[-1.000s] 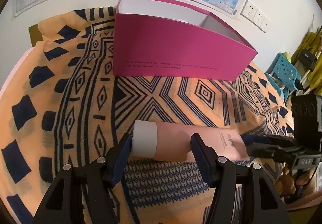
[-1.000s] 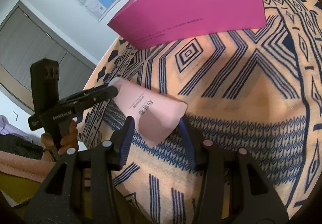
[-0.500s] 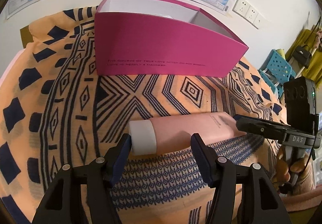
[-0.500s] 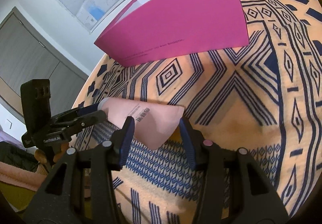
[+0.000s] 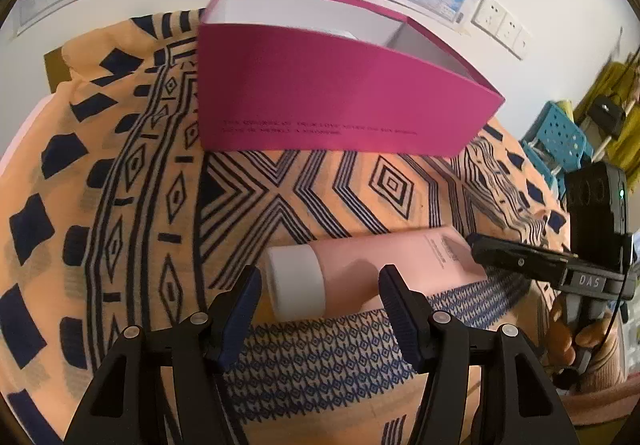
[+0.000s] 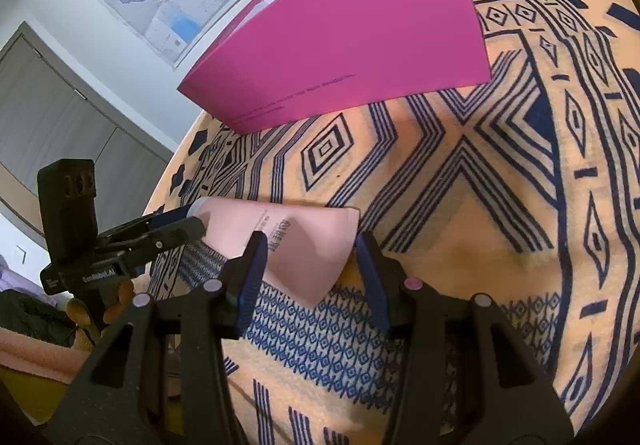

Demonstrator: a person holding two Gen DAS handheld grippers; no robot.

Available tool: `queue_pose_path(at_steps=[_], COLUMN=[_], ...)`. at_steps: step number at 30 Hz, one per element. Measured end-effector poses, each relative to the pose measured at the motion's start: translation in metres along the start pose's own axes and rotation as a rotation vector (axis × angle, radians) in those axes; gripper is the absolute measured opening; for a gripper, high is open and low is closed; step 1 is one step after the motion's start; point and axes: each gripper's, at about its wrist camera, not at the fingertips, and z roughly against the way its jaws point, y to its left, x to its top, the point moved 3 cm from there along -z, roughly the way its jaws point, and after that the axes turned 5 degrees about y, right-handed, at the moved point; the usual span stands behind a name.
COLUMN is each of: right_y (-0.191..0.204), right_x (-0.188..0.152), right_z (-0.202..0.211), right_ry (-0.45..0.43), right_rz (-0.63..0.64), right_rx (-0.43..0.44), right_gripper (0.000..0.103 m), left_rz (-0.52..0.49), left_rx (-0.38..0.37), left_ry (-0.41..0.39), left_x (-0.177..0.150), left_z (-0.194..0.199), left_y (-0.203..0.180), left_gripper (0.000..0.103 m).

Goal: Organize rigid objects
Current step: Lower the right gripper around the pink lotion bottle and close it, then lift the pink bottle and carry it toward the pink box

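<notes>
A pink tube (image 5: 380, 265) with a white cap (image 5: 296, 285) lies on the patterned cloth in front of an open magenta box (image 5: 340, 105). My left gripper (image 5: 320, 285) stands over the cap end with its jaws apart. A sliver of cloth shows between the left pad and the cap, and the right finger (image 5: 394, 301) overlaps the tube's near side. My right gripper (image 6: 308, 245) is at the flat crimped end of the tube (image 6: 296, 229), jaws apart. Its left finger (image 6: 252, 261) overlaps the tube, and its right pad sits just beside the crimp. No pad visibly presses.
The orange and navy cloth (image 5: 140, 205) covers the whole surface. The box (image 6: 352, 45) stands against a wall with a map and sockets (image 5: 500, 25). A blue stool (image 5: 560, 137) is off to the right, and grey cupboard doors (image 6: 60, 105) are beyond the left edge.
The tube's flat end has swung toward the box together with my right gripper, so the tube now lies more nearly parallel to the box front. The cap end has stayed by my left gripper.
</notes>
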Motion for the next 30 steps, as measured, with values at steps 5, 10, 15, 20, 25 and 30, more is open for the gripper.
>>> queue_pose_path(at_steps=[5,10,15,20,25,30], right_y=[0.002,0.004,0.006,0.007,0.009,0.007], right_x=[-0.002,0.000,0.000,0.004,0.005,0.006], right_z=[0.001,-0.002,-0.001,0.005,0.007,0.012], right_ry=[0.005,0.001,-0.017,-0.045,-0.058,-0.073], right_rz=[0.018,0.019,0.022,0.024,0.038,0.038], right_rx=[-0.018,-0.020,-0.046,-0.052,-0.061,-0.063], right_gripper=[0.049,0.049,0.049,0.049,0.049,0.049], left_rz=[0.000,-0.003,0.004,-0.007,-0.007,-0.012], left_rx=[-0.023,-0.005,-0.002,-0.003,-0.003,-0.010], left_ry=[-0.003,-0.004,-0.012,-0.021,-0.031,-0.037], left_x=[0.001,0.001,0.003,0.003,0.006,0.007], left_z=[0.000,-0.001,-0.002,0.000,0.001,0.002], left_y=[-0.002,-0.005,-0.008,-0.012,-0.014,-0.018], left_gripper=[0.059,0.058,0.058,0.058,0.058,0.058])
